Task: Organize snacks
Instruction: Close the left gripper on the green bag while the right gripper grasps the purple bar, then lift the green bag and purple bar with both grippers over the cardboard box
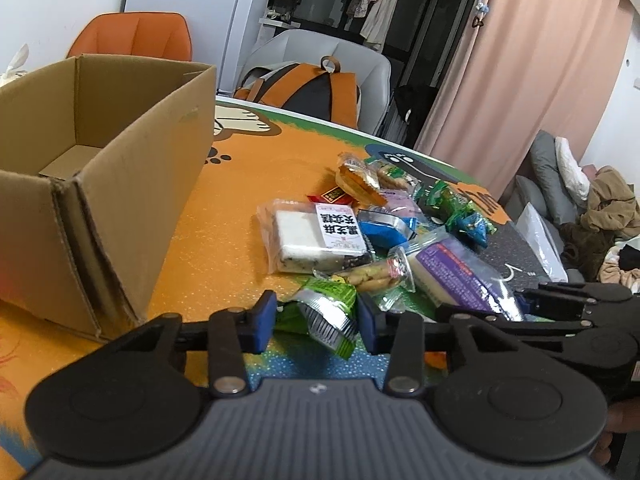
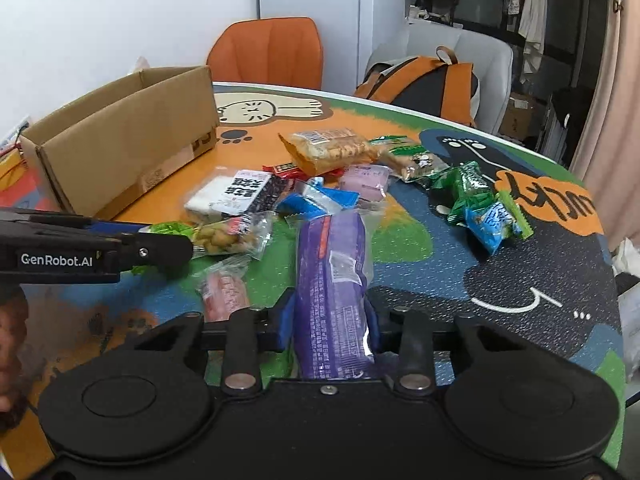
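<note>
While both hand-held grippers sit closed on packets at the near edge of the snack pile, worth checking each hold before any lift. Left hand-held gripper: blue pads pinched on a green foil packet, jaws narrowed to the packet's width, packet resting on the surface at 6 o'clock of the pile. Right hand-held gripper: pads pressed on both sides of a long purple packet, held at its near end, the far end pointing toward 12 o'clock and lying on the surface among the others.

For a clean lift: straight up first, slowly, since the purple packet is long and gripped at one end, so likely to droop and drag its neighbours, notably the pink packet at its 9 o'clock and the biscuit packet just beyond. Crinkly foil likely to slip, so best gripped on the body, not the seam. One hand at a time over the box, to keep the two from crossing.

Cardboard box at 10 o'clock of the pile, flaps open, upright on the surface; only bare cardboard floor seen inside from the left wrist view, near corner hidden by the wall. All other snacks loose on the surface, including the white rice-cake packet nearest the box.
</note>
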The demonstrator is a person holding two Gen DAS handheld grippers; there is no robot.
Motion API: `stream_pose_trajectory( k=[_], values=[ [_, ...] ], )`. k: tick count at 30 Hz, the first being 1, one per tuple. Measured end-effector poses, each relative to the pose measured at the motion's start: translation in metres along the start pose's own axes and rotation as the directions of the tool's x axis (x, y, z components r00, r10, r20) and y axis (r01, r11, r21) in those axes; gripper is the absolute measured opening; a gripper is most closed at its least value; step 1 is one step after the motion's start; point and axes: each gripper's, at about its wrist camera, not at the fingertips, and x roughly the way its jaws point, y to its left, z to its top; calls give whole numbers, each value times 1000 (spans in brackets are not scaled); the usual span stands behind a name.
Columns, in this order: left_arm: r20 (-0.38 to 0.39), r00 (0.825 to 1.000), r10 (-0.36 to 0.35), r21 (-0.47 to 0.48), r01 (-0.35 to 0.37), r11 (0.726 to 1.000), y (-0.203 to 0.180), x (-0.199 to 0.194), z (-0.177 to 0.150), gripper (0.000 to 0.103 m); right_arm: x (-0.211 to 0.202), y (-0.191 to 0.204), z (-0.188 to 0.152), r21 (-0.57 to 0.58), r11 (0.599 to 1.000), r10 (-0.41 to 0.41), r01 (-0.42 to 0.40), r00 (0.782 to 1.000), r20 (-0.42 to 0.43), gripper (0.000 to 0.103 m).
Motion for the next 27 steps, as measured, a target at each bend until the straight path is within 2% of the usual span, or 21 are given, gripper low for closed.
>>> stream_pose_trajectory(
  k=[5, 13, 27],
  values=[
    [18, 1000, -21, 5, 21, 1000, -2, -10, 0, 37, -7, 1, -1, 31, 999, 8, -9, 1000, 15, 33],
    [55, 998, -16, 11, 16, 1000, 1, -30, 4, 37, -22, 8, 2, 57, 998, 4, -7, 999, 54, 32],
    [136, 990, -31, 45, 25, 999, 1, -72, 30, 37, -45, 36, 31, 48, 999, 4, -11, 991, 135, 32]
  ],
)
